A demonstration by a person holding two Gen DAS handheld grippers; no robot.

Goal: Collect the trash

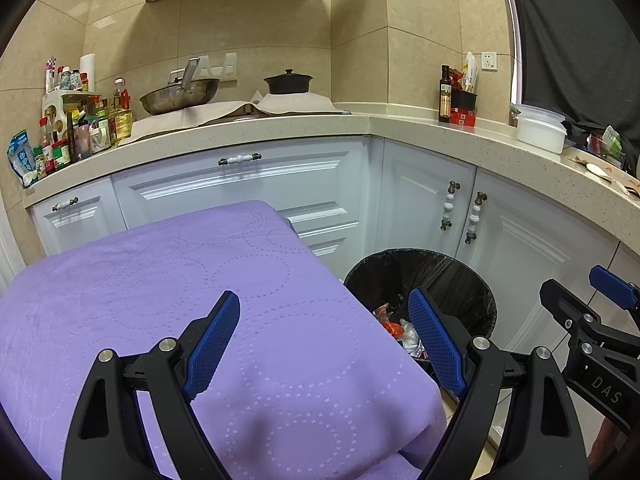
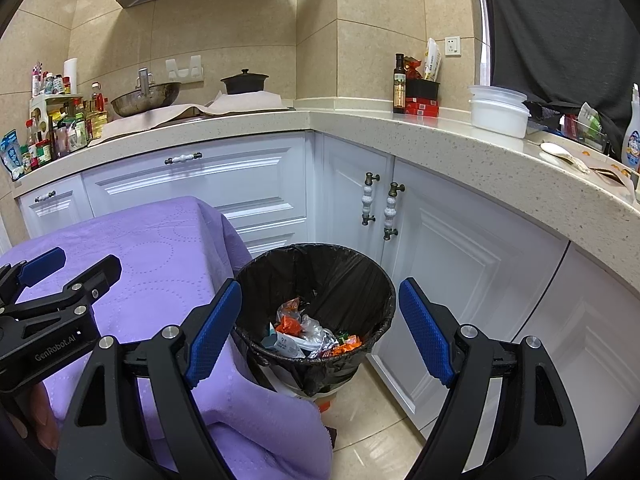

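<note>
I hold both grippers, left [image 1: 324, 336] and right [image 2: 320, 332], wide apart and empty. Trash [image 2: 310, 336] lies in the bin [image 2: 360, 272] beside the cloth [image 1: 160, 280].

Purple dotted-ring cloth [image 1: 200, 300], black bin liner [image 2: 320, 276]

The purple cloth [image 1: 168, 320] hides the near-left rim of the bin [image 1: 460, 276]. Labels on the jars [image 2: 44, 136] at the surface's left end are too small to read. The dark curtain [image 2: 560, 32] is cut off at right.
</note>
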